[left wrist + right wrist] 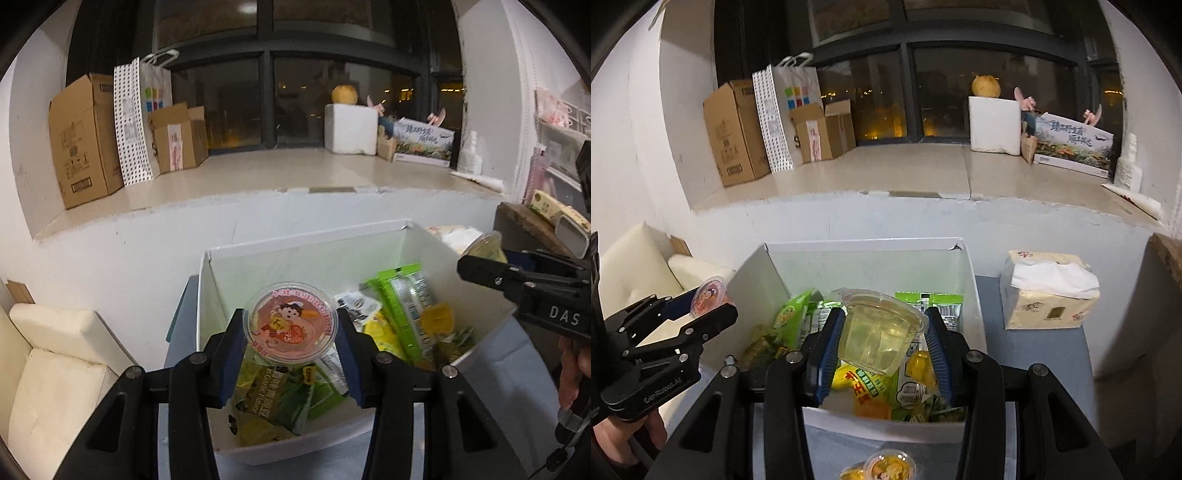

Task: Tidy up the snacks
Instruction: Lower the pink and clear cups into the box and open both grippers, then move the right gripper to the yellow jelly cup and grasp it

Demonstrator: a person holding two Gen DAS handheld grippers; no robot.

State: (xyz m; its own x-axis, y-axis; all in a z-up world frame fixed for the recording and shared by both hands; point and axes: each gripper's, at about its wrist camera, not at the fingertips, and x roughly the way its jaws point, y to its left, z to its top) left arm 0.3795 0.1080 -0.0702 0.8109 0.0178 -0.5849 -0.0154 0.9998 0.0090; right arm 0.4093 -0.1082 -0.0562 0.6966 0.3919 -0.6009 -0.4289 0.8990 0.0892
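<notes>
The left gripper (pixel 291 332) pinches a pink jelly cup (pixel 291 322) and the right gripper (pixel 882 336) pinches a clear yellow jelly cup (pixel 881 334), both above the white box (pixel 864 254) of snack packets (pixel 402 306), apparently for dropping in. More cups (pixel 886 467) wait on the near worktop (pixel 1038 339).

Black fingers (pixel 232 354), blue pads (pixel 827 354), silver screws (pixel 381 356)

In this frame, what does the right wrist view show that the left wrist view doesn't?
Right wrist only: the tissue pack in full beside the box, and yellow jelly cups on the table in front of it. Left wrist only: the shelf on the right wall. Both: the white box of snacks, the left claw gripping a pink cup, the right claw gripping a clear cup.
</notes>
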